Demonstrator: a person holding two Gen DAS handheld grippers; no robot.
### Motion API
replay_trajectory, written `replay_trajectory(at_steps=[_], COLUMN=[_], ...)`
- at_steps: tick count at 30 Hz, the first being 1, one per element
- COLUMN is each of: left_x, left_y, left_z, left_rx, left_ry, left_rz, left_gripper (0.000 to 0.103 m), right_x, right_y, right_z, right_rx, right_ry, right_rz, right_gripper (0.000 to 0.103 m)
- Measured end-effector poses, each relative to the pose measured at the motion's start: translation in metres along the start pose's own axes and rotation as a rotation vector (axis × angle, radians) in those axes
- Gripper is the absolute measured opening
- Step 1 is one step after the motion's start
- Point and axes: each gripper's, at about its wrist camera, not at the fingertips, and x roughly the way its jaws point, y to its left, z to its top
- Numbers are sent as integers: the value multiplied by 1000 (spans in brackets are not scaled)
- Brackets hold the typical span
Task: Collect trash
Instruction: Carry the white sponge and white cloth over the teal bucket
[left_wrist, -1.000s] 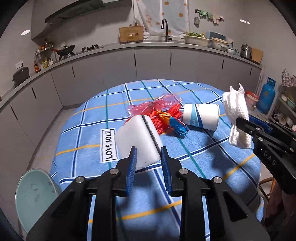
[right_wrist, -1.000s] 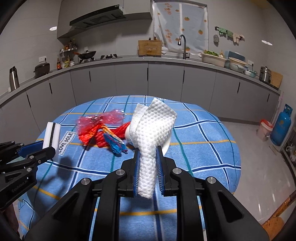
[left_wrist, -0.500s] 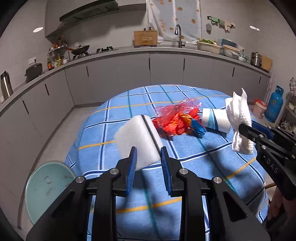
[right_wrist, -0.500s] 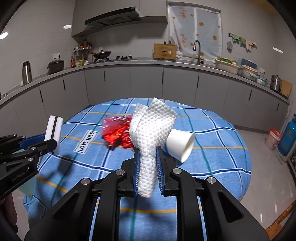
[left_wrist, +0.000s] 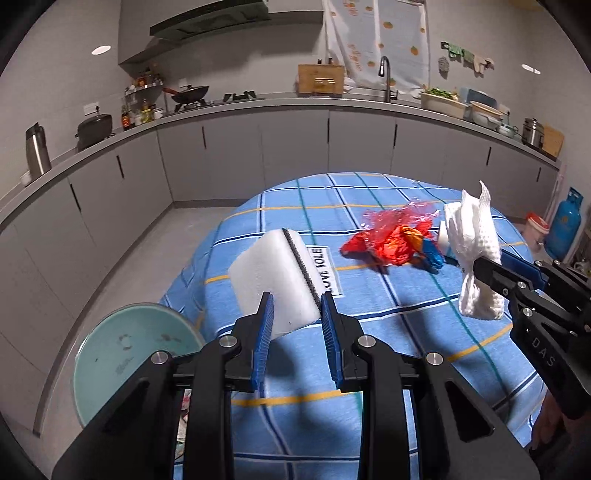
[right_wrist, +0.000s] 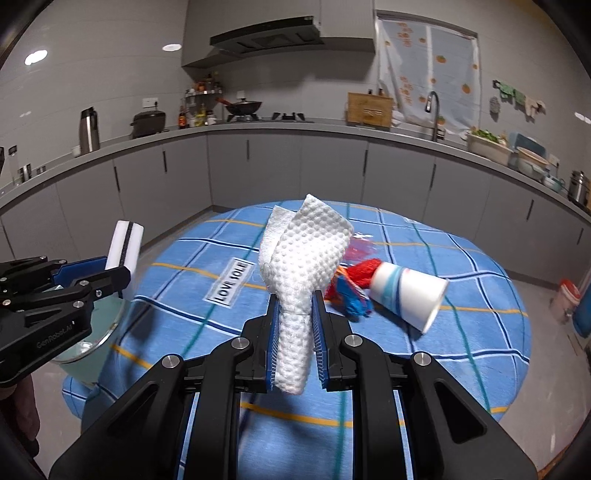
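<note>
A white sponge block (left_wrist: 275, 282) is pinched between the blue fingers (left_wrist: 263, 334) of the left gripper (left_wrist: 295, 317) and is held above the table (left_wrist: 369, 369). A crumpled paper towel (right_wrist: 303, 266) is clamped upright in the right gripper (right_wrist: 295, 332). Beyond both sets of fingers, red and blue wrappers (left_wrist: 395, 243) and a tipped paper cup (right_wrist: 406, 291) are seen lying on the table.
</note>
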Motion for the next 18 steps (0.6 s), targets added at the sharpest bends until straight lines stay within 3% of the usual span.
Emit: replay_trajectory(at_steps=[18], left_x=[-17], left_y=[65], left_z=[-16], left_rx=[-99], left_ry=[1], left_rz=[107], left_gripper=[27], right_x=[4], right_y=[63], right_z=[17], right_rx=[-88], right_ry=[-20], right_rz=[129], right_gripper=[18])
